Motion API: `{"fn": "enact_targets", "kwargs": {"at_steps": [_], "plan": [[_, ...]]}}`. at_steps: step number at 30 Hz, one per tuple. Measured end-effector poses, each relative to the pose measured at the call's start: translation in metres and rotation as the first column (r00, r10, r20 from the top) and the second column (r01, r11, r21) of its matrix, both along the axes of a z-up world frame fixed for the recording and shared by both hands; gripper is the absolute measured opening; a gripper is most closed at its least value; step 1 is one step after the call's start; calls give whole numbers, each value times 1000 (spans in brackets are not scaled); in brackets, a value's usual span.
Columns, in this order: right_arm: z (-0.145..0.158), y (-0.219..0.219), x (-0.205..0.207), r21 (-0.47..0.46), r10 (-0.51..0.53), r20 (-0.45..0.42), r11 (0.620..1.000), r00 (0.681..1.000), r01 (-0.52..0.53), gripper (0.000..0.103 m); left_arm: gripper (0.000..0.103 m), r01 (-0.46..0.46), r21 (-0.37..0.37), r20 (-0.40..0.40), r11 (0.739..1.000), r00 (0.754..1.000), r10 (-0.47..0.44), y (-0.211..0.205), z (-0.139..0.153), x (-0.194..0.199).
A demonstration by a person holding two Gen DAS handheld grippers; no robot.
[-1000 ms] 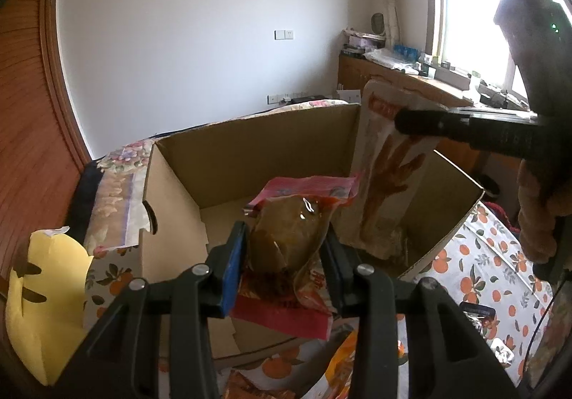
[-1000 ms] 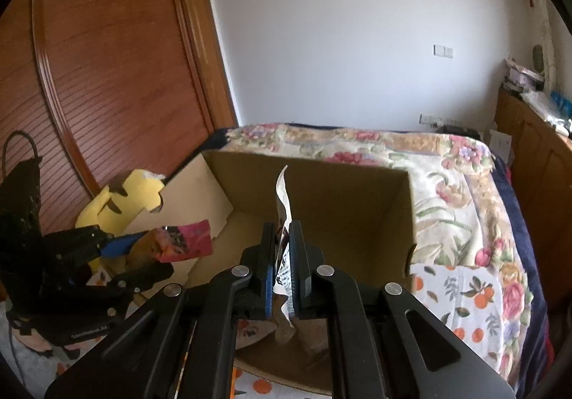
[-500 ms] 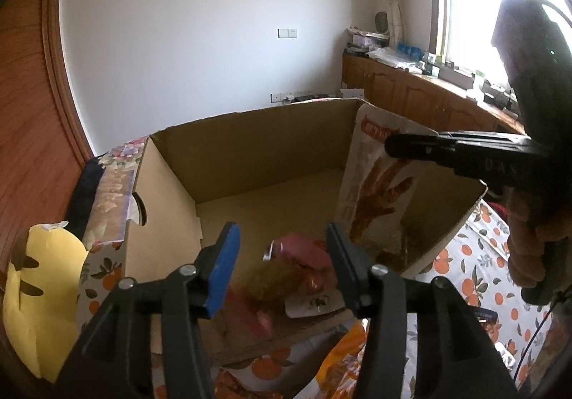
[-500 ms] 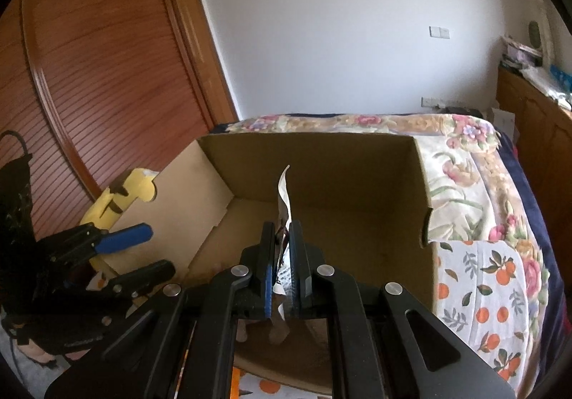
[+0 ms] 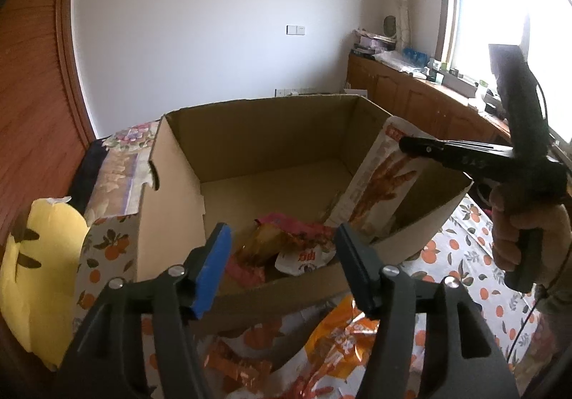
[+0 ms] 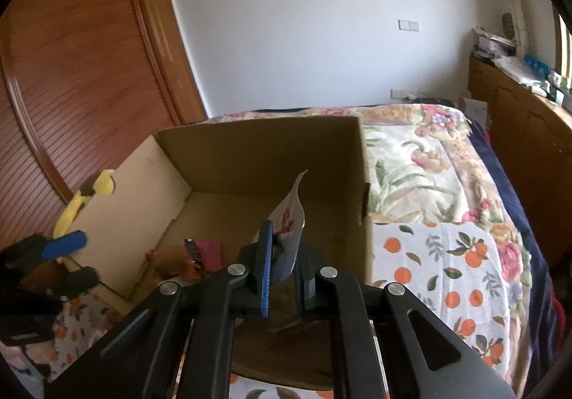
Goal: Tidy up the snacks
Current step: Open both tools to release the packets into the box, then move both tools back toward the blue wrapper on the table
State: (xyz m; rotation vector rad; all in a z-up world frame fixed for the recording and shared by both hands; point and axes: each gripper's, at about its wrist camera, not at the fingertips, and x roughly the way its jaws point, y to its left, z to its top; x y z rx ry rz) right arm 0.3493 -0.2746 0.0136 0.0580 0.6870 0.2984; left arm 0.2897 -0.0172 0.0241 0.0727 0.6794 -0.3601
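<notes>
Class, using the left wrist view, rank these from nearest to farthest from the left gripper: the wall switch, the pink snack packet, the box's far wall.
1. pink snack packet, inside the box just beyond the left gripper
2. box's far wall, behind it
3. wall switch, high on the white wall

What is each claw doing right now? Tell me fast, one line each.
Left claw: open, holding nothing, jaws just opened above the pink snack packet in the box.
Right claw: barely parted around the white snack bag, grip unclear.
</notes>
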Motion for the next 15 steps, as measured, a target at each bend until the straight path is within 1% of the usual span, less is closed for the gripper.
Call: {"fn": "enact_targets", "kwargs": {"at_steps": [2,5,7,8,10,12,14,15], "plan": [[-3,0,0,-14,-4,-8,1000,1000,4,12,65,-10,14,4,1000,1000,10,3,1,-4],[-5,3,-3,-49,0,-14,999,1000,-1,17,66,-4,30,27,1000,1000,3,5,4,-17],[-6,7,-6,-78,13,-21,997,1000,-15,26,66,-7,49,41,999,999,5,6,5,-26],[-6,8,-8,-91,16,-20,996,1000,-18,27,67,-11,58,47,998,999,8,6,5,-30],[-5,9,-14,-120,16,-16,993,1000,-18,39,67,-3,80,43,997,999,0,6,3,-38],[-1,8,-24,-125,15,-11,992,1000,-16,46,67,7,94,21,996,1000,-9,4,-2,-46],[5,4,-34,-115,13,0,993,1000,-13,50,67,9,91,12,996,1000,-10,5,-6,-54],[8,3,-38,-109,13,4,994,1000,-12,54,67,8,85,10,996,1000,-9,6,-7,-59]]}}
